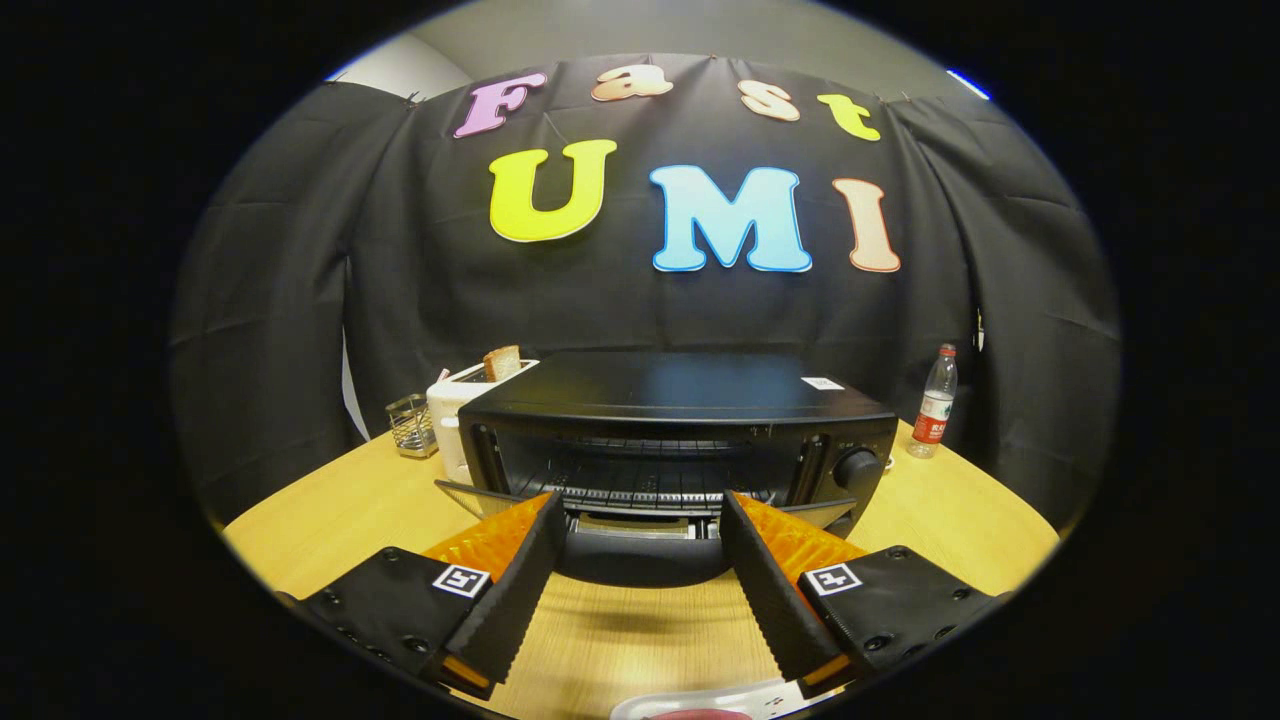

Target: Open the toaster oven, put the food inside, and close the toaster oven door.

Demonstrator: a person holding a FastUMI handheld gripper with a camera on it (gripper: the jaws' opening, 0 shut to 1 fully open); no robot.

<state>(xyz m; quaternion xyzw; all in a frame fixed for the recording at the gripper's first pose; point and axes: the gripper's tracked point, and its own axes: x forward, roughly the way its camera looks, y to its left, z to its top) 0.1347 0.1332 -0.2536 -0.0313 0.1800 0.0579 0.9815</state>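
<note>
A black toaster oven [680,390] stands on the wooden table [330,510], straight ahead of me. Its door [640,565] is folded down flat toward me, so the wire rack [640,482] inside shows. My gripper [642,505] is open wide, its fingertips over the two sides of the lowered door and holding nothing. Below and behind the fingers, close to me, the rim of a white dish [650,706] with something dark red [695,715] on it peeks in; I cannot tell what the food is.
A white pop-up toaster [452,405] with a slice of bread [501,362] stands behind the oven's left side, and a small wire holder [410,425] sits beside it. A plastic water bottle [935,402] stands at the oven's right. The oven's knob [858,468] faces me.
</note>
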